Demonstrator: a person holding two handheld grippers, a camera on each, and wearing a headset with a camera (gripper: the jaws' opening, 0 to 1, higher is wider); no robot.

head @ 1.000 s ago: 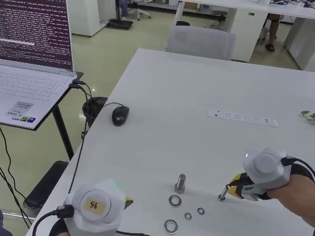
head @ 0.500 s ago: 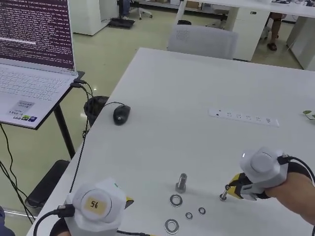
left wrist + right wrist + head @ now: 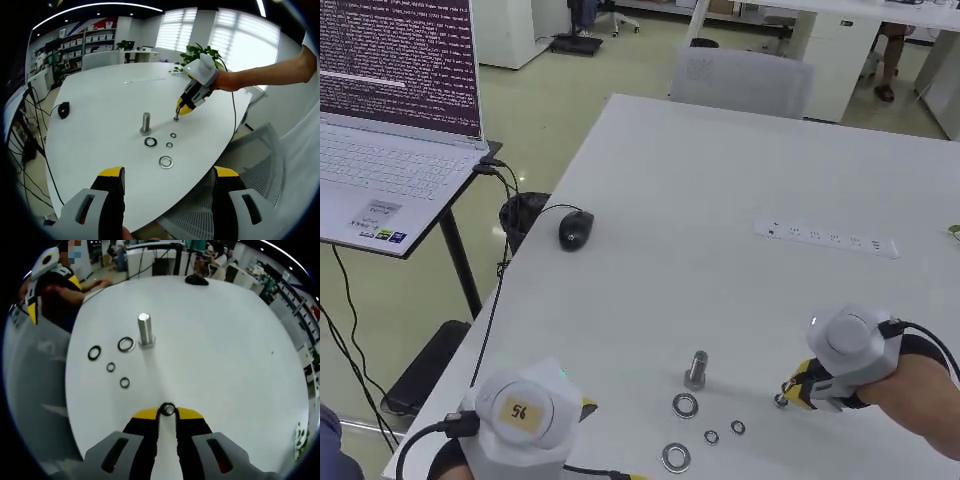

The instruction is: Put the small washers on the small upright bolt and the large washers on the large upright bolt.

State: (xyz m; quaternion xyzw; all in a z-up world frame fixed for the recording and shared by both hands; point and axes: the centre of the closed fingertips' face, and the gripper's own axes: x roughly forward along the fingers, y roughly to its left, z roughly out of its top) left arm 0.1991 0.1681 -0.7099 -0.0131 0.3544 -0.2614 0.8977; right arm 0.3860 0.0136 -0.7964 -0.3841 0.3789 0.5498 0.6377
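Jaws of the right gripper (image 3: 789, 398) pinch the small bolt (image 3: 167, 409) upright on the table (image 3: 720, 200), near its front edge; left gripper (image 3: 168, 173) jaws spread wide at that edge.

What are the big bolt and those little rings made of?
The big bolt looks like bare metal, probably steel: silvery grey with a dull shine. The rings look like metal too, grey and glinting.
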